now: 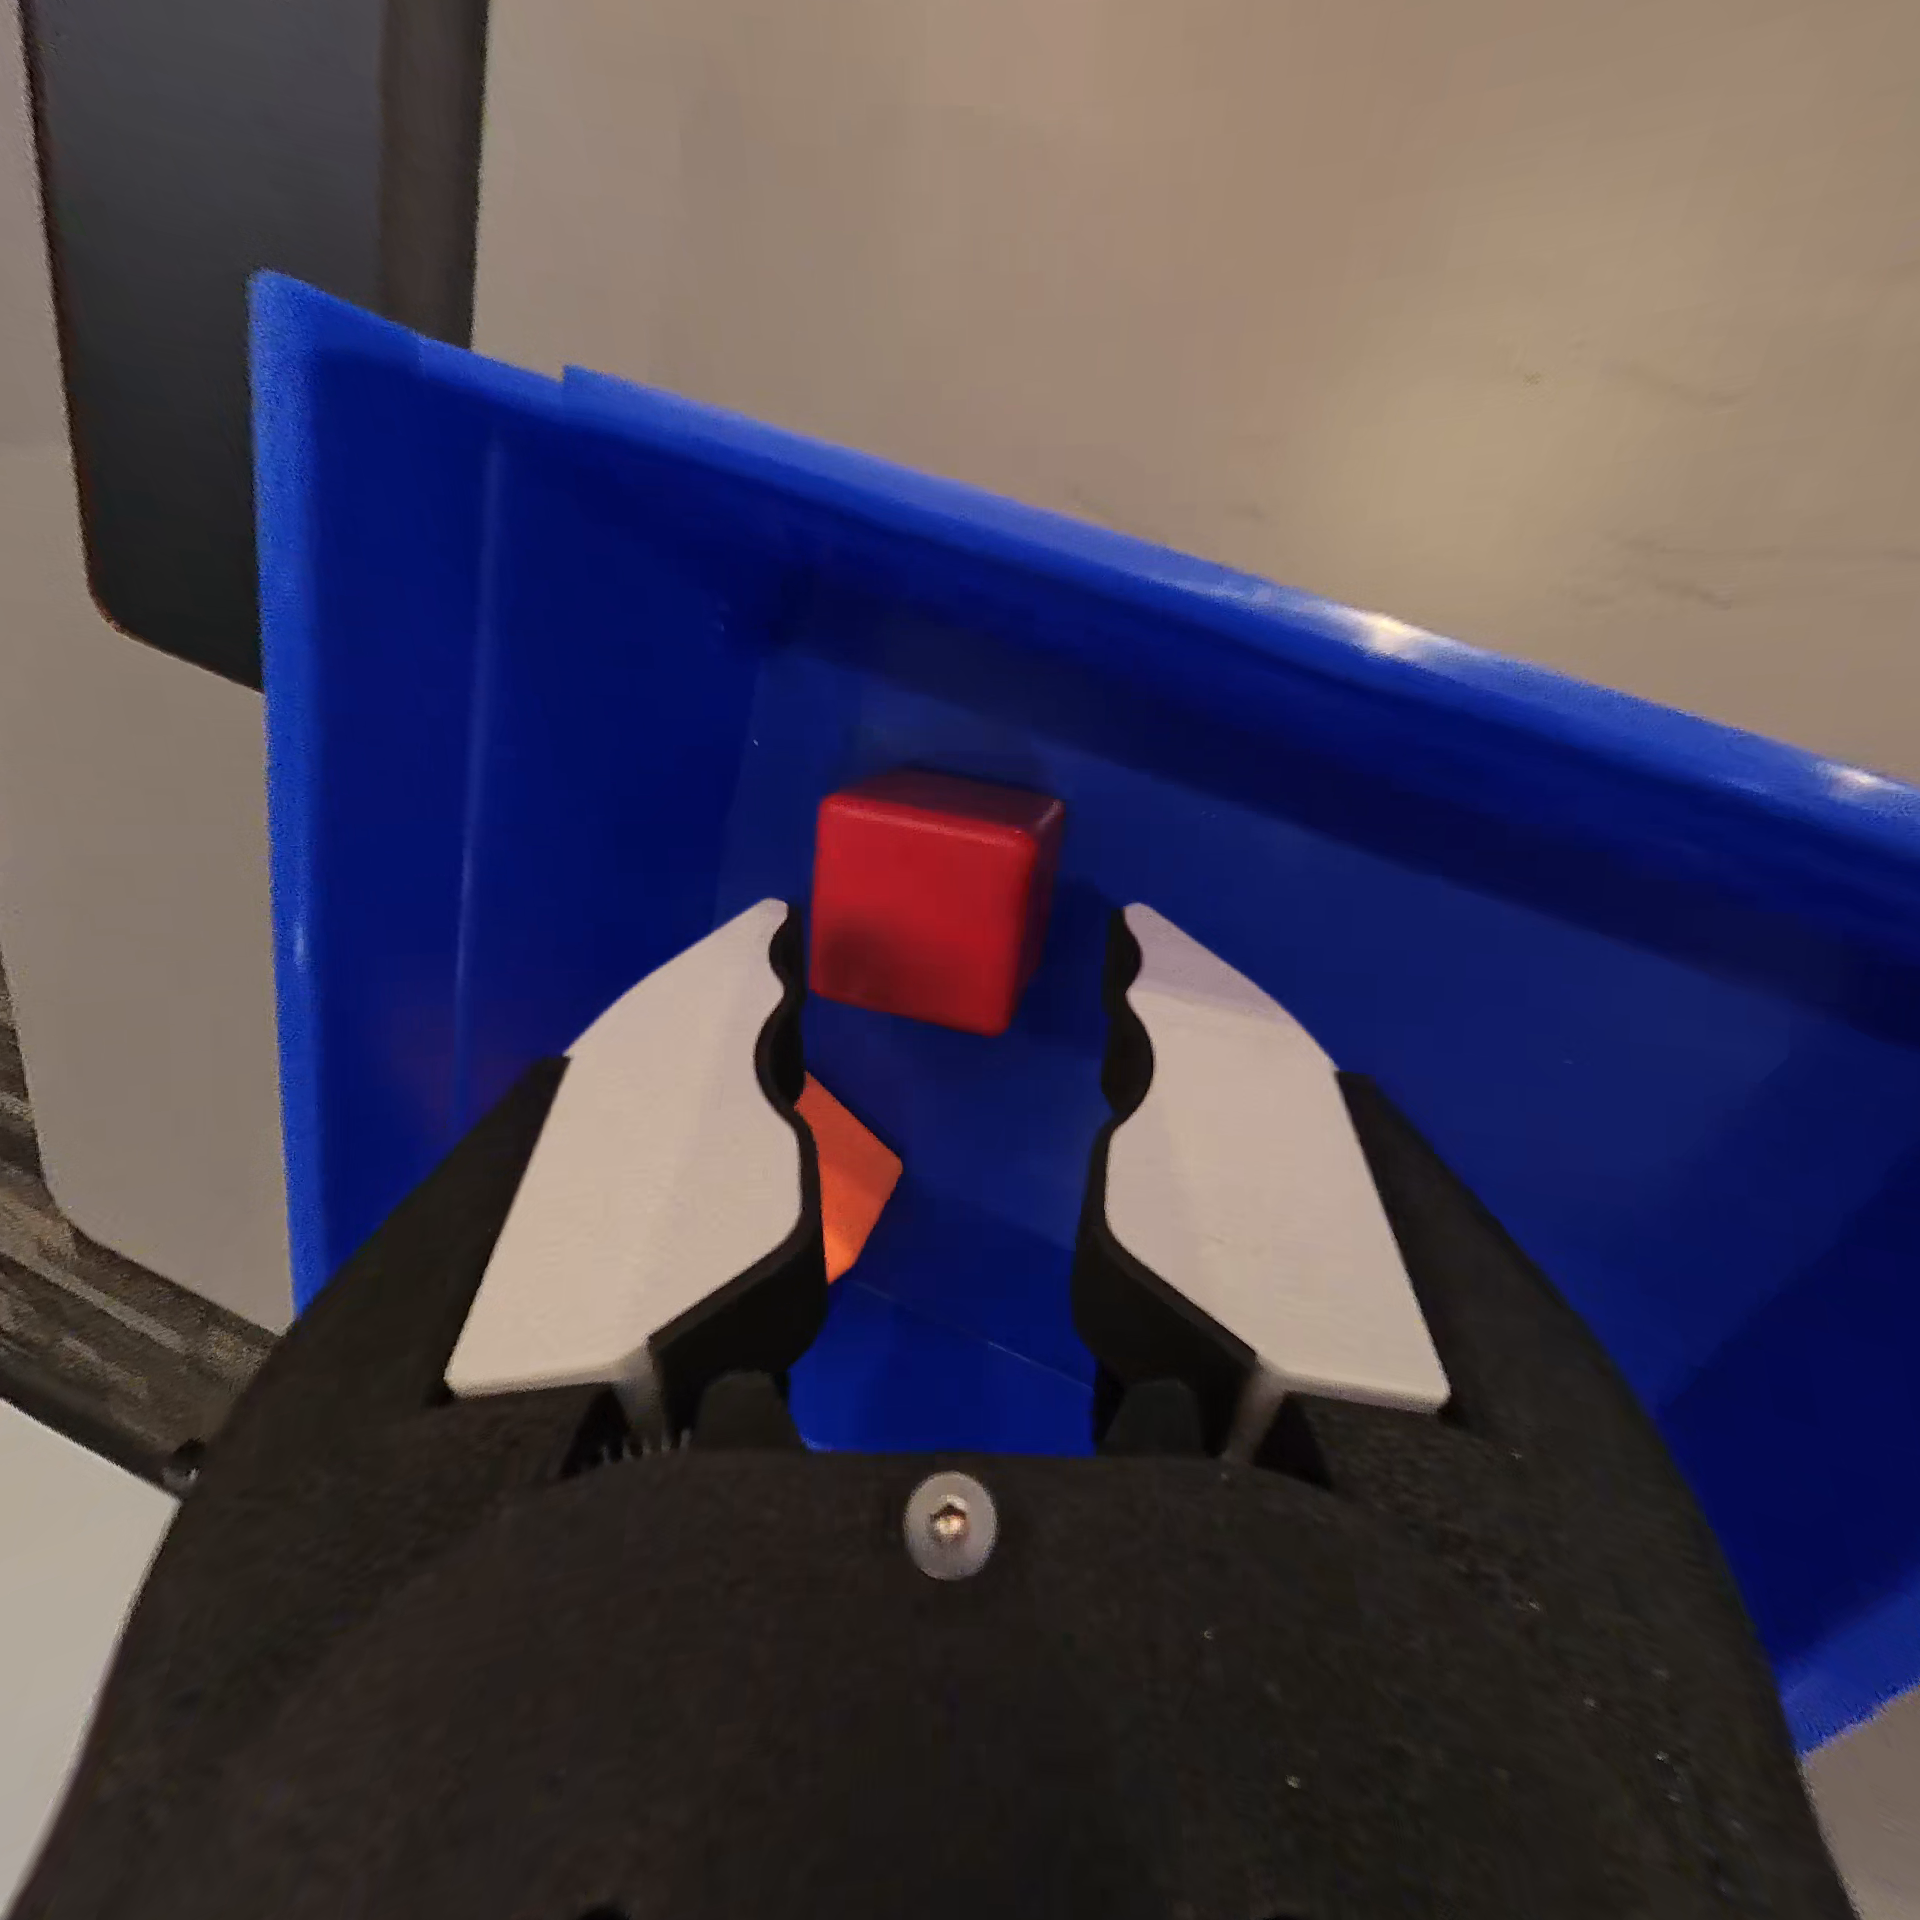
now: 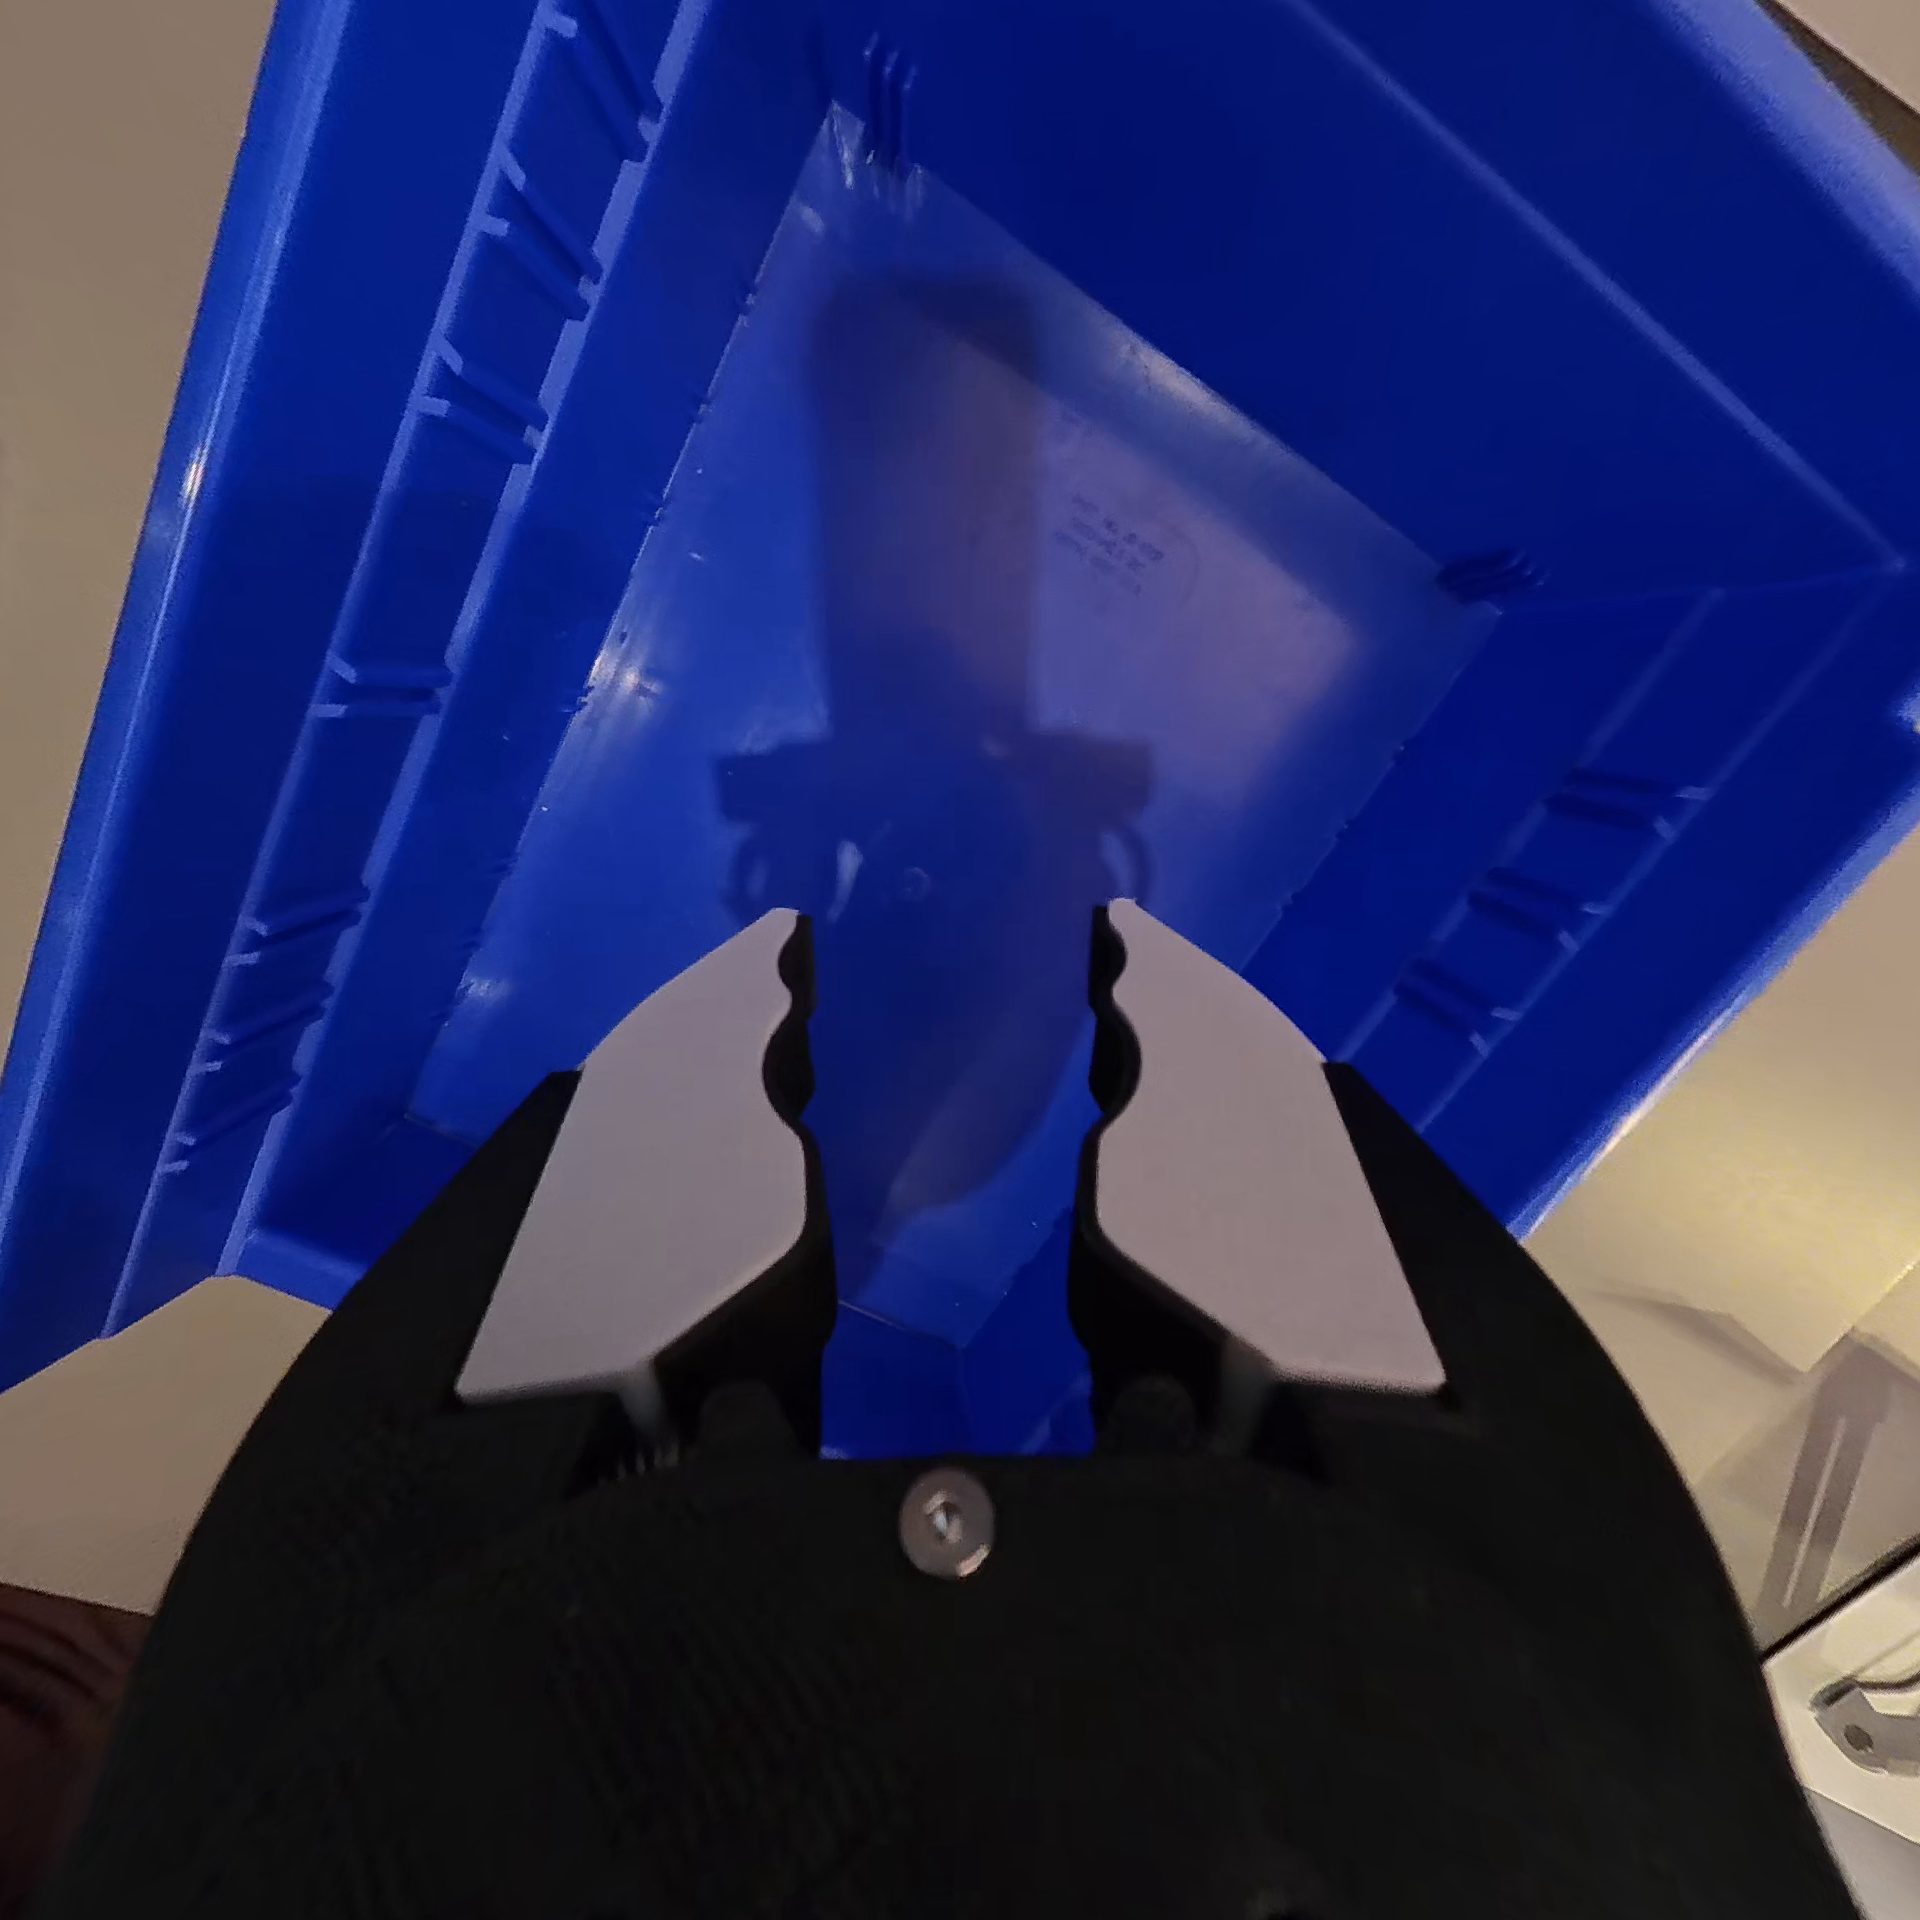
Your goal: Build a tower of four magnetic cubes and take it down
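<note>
Left gripper (image 1: 951, 914) over the blue plastic bin (image 1: 1351, 831), fingers spread, gripping nothing. Glossy red magnetic cube (image 1: 930, 899) sits on the bin floor just ahead of the tips, near the far corner. Orange cube (image 1: 847, 1184) is partly hidden behind the left finger. Right gripper (image 2: 951, 920) is also spread and empty, above the bare bin floor (image 2: 1195, 623).

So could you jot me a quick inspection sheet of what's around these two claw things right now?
Surface: pale tabletop.
Job's things: glossy red cube and a part-hidden orange cube, both in the blue plastic bin.
Clutter: nothing seen.
Grippers: left gripper open, pointing at the red cube; right gripper open, holding nothing, above the bin's bare floor.
Cables: nothing seen.
Surroundings: dark panel, grey carpet.
</note>
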A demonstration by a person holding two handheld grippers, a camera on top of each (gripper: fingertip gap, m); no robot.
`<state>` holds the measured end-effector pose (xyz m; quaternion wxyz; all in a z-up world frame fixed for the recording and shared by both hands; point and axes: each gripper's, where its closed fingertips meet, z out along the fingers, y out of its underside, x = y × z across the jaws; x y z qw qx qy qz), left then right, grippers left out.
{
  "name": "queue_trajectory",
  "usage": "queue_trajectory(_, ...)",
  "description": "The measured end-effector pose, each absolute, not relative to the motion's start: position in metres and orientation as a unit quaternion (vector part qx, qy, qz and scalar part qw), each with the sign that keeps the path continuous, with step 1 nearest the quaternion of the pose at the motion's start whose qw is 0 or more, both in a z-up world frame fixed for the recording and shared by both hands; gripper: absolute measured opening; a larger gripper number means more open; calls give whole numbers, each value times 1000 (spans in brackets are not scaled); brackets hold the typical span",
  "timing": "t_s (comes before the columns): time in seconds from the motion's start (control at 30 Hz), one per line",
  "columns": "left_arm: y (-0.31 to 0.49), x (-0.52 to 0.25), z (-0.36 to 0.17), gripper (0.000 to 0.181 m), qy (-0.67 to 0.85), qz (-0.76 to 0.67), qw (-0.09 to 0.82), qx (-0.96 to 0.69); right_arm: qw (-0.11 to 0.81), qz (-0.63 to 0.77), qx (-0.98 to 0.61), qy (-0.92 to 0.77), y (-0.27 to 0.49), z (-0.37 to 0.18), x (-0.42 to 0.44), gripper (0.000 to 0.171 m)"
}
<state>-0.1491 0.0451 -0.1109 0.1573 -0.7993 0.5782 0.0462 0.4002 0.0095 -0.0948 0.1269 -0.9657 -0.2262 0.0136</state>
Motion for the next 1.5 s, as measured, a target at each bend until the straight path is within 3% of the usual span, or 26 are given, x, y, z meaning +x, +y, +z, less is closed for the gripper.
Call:
queue_trajectory(0.37, 52, -157, -137, 57, 588, 32, 102, -802, 112, 9, -968, -226, 7, -100, 403, 53)
queue_trajectory(0.6, 51, -160, -132, 50, 582, 37, 118, -804, 105, 13, -967, -230, 6, -102, 402, 54)
queue_trajectory(0.83, 42, -153, -43, 50, 580, 75, 197, -787, 97, 15, -968, -230, 4, -104, 404, 54)
queue_trajectory(0.97, 19, -103, 23, 50, 602, 71, 253, -754, 98, 17, -967, -235, 2, -102, 401, 53)
queue_trajectory(1.07, -10, -43, 45, 50, 634, 36, 269, -724, 105, 19, -965, -238, 1, -98, 399, 52)
queue_trajectory(1.27, -53, 60, 16, 50, 695, -24, 235, -679, 116, 25, -963, -241, -1, -91, 398, 52)
queue_trajectory(1.5, -52, 96, -39, 50, 712, -16, 169, -682, 125, 37, -961, -243, -2, -87, 398, 53)
